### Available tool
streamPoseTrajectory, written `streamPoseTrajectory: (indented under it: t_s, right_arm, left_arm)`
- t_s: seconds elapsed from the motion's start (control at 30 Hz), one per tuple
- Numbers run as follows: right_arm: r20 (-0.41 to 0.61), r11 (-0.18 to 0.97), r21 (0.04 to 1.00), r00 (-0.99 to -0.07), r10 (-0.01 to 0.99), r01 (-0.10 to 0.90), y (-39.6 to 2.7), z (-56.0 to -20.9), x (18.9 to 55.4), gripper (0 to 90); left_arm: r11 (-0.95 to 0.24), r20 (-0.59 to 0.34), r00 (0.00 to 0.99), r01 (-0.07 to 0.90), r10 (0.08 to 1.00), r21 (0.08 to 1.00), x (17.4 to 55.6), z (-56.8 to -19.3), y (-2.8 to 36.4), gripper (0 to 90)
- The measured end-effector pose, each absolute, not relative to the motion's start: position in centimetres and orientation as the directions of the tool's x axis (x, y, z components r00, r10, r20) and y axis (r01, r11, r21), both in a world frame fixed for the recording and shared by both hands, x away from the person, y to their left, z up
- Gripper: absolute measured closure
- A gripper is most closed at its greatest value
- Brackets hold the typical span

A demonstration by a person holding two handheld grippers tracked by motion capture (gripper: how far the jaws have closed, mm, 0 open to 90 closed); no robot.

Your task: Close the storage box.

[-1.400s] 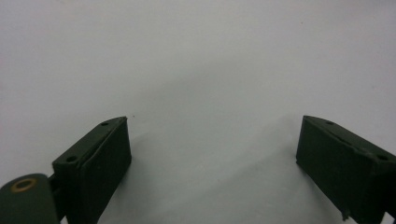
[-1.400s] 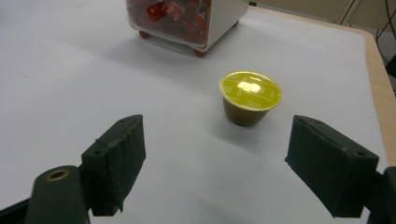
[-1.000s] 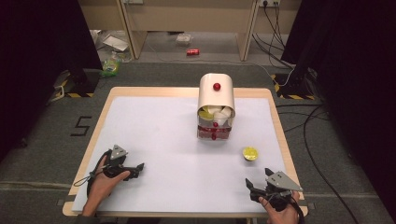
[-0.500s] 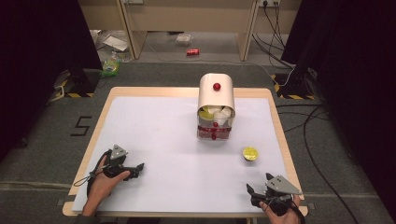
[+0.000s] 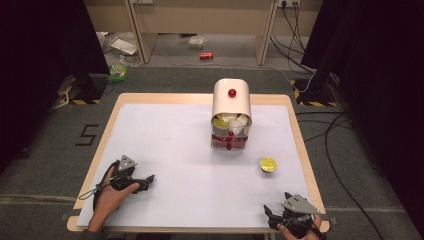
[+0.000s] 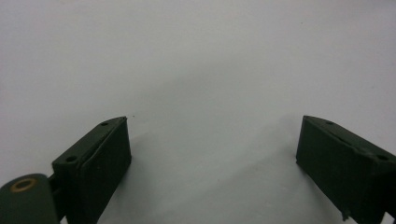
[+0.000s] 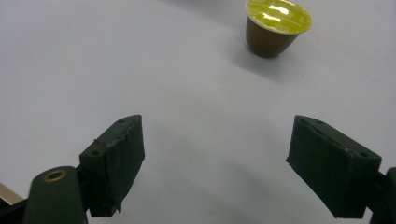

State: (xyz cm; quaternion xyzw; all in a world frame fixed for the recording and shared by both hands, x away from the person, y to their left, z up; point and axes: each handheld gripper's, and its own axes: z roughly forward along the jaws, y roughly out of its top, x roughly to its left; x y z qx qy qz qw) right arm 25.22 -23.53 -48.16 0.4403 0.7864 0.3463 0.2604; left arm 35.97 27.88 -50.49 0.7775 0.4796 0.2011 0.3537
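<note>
Worktop (image 5: 165, 150): white surface w/ pale wood edge, seen from high view; grey carpet floor around it.
Left claw (image 5: 148, 178): sat near front-left corner of worktop, held by person's left hand (image 5: 111, 192); grey three-cornered plate on top. In left gripper view, jaws were spread wide, bare white surface betw. them, nothing pinched.
Right claw (image 5: 268, 214): sat at front-right edge of worktop, grey plate on top, person's right hand (image 5: 300, 231) partly visible at bottom of high view. In right gripper view, jaws were spread wide, nothing betw. them, just white worktop.
Capsule (image 7: 276, 27): small brown pod w/ yellow-green foil lid, stood on worktop w/ lid up, well ahead of right claw and a bit to its right in right gripper view. In high view it (image 5: 268, 164) sat right of centre, apart from dispenser, on right claw's side of worktop.
Dispenser (image 5: 231, 102): cream rounded-top box w/ red knob, stood at back-centre of worktop; open front showed yellowish and white items inside, too small to tell what. Red-trimmed clear base (image 5: 229, 142) below, w/ small red bits.
Floor: cables (image 5: 345, 150) trailed at right; red can (image 5: 206, 55) and scattered litter lay beyond worktop near wooden furniture legs.
Contact: both claws well apart from capsule and dispenser.
</note>
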Motion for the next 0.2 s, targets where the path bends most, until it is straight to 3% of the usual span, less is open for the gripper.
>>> streamPoseTrajectory:
  t_s: [0.2]
  right_arm:
    - [-0.104,0.382,0.759,-0.481,0.871,0.527,-23.68,-48.54,25.1,18.9]
  left_arm:
    - [-0.29,-0.026,0.459,0.603,0.888,0.743,35.96,-50.5,27.86,9.2]
